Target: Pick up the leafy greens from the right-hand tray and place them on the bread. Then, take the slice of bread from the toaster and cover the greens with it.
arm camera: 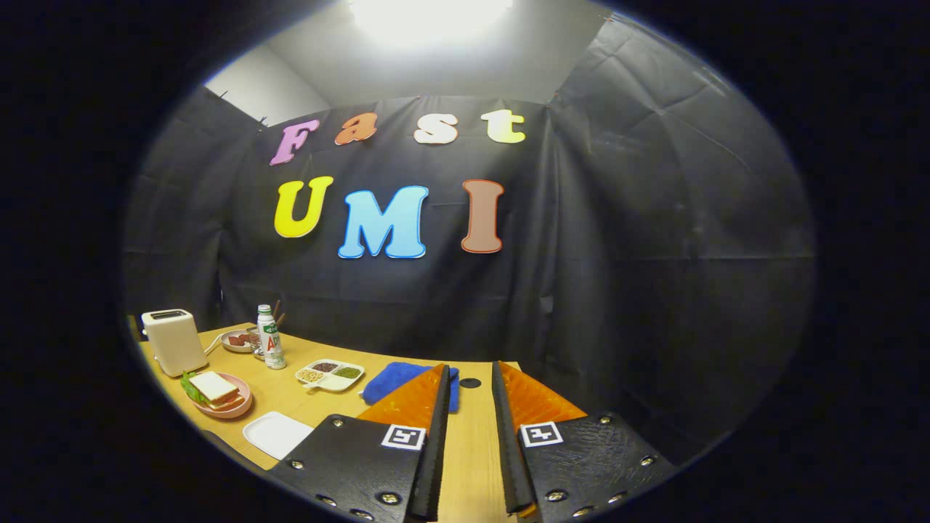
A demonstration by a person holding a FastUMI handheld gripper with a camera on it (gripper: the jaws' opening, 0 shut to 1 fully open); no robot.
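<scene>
The gripper (470, 385) hangs above the near end of a wooden table (465, 450), its two fingers parted with bare tabletop showing in the gap and nothing held between them. Well off to the fingers' left stands one pale toaster (173, 341), its top slot dark; what sits inside cannot be made out. Just in front of the toaster, one pink plate (231, 407) carries the bread (213, 386), a white slice lying on top with the leafy greens (192, 388) poking out from beneath it on the toaster side. Nearer the gripper lies one flat white tray (276, 434). Behind the plate stand one bottle (271, 337), one small dish of dark reddish pieces (237, 340) partly hidden by the bottle, and one divided white dish (330, 374) with three compartments of small, indistinct foods. One blue cloth (396, 378) lies just beyond the left finger, which covers part of it. A small dark round spot (470, 382) marks the table ahead of the fingers.
</scene>
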